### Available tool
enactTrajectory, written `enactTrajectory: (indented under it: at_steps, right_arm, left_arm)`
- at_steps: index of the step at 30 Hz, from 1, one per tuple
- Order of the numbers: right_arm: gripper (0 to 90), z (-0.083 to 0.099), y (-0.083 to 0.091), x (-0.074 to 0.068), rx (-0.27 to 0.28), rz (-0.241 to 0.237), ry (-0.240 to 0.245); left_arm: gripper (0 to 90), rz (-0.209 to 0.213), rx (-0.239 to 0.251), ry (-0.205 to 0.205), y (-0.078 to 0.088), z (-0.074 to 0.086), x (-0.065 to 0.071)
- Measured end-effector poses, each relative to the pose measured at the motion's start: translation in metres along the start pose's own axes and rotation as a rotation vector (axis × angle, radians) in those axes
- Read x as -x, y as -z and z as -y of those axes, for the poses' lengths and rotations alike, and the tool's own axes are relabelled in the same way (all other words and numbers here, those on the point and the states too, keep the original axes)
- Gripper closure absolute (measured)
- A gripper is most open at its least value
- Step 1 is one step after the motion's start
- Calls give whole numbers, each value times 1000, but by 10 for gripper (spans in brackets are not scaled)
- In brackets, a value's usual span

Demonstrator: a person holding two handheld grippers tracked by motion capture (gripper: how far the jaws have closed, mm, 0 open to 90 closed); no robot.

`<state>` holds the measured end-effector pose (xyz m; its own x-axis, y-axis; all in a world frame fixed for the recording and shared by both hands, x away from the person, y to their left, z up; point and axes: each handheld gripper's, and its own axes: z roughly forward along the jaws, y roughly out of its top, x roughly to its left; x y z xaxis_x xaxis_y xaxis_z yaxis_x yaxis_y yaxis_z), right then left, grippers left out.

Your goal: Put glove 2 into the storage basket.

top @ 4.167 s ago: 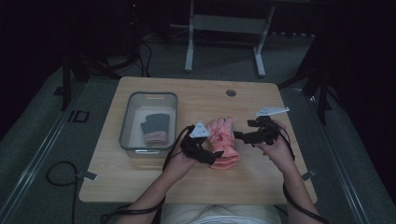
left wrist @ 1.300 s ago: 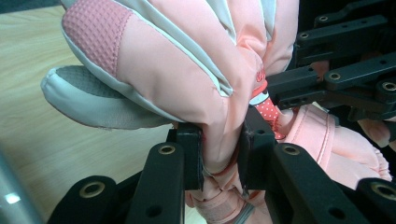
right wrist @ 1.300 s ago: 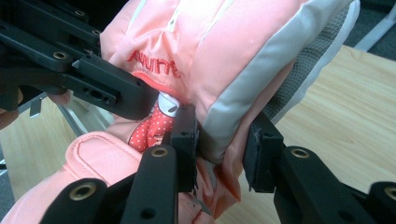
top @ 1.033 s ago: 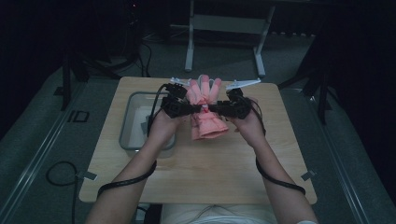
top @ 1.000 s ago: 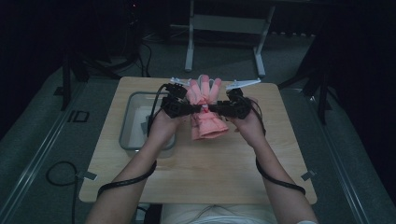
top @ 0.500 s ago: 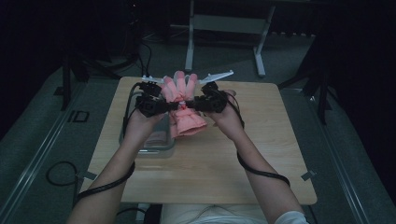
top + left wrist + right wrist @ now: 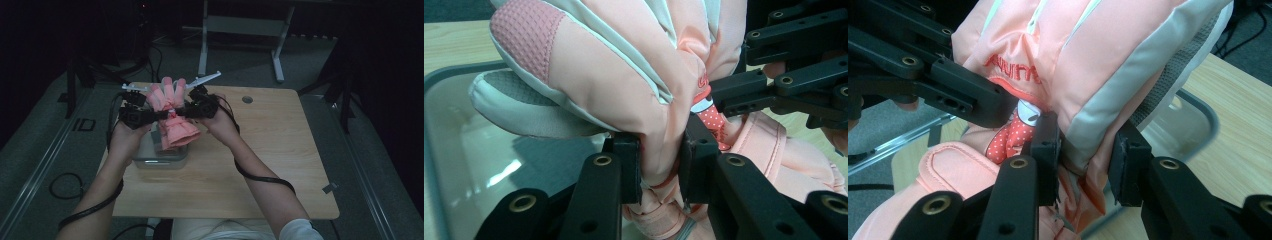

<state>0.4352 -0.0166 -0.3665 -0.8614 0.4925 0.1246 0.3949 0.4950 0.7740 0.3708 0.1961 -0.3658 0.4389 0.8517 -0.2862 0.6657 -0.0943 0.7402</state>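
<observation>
A padded pink glove [image 7: 172,112] with pale grey panels hangs in the air between both grippers, fingers pointing up and away, cuff drooping down. My left gripper [image 7: 159,115] is shut on its left side, and in the left gripper view the pads [image 7: 631,165] squeeze a fold of the glove [image 7: 624,90]. My right gripper [image 7: 184,111] is shut on the other side; in the right gripper view its jaws [image 7: 1088,155] pinch the grey edge of the glove [image 7: 1098,75]. The glove sits above a clear plastic bin [image 7: 150,160] at the table's left.
The wooden table [image 7: 260,150] has a small round hole [image 7: 247,99] near its far edge. The bin's rim [image 7: 444,80] shows under the glove, with something dark inside. A metal stand [image 7: 240,30] is on the floor beyond the table.
Both hands have carried the glove to the left, from the table's rear middle to over the bin. The grip on both sides looks the same.
</observation>
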Motion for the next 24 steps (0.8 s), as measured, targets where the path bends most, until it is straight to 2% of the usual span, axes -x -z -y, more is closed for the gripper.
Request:
enactTrajectory:
  at_steps: [3,8,16,24]
  right_arm:
    - [688,-6,-9,-6,-9,-2,10]
    - [688,-8,-18,-5,-34,3,12]
    - [688,-4,-38,7,-77,14,-5]
    - [688,4,-66,13,-136,18,-15]
  left_arm:
    - [737,-1,3,14,3,4,-9]
    - [737,1,-1,34,-2,7,-17]
    - [737,24,1,76,-24,15,-36]
    - [735,42,-39,139,-44,29,-59]
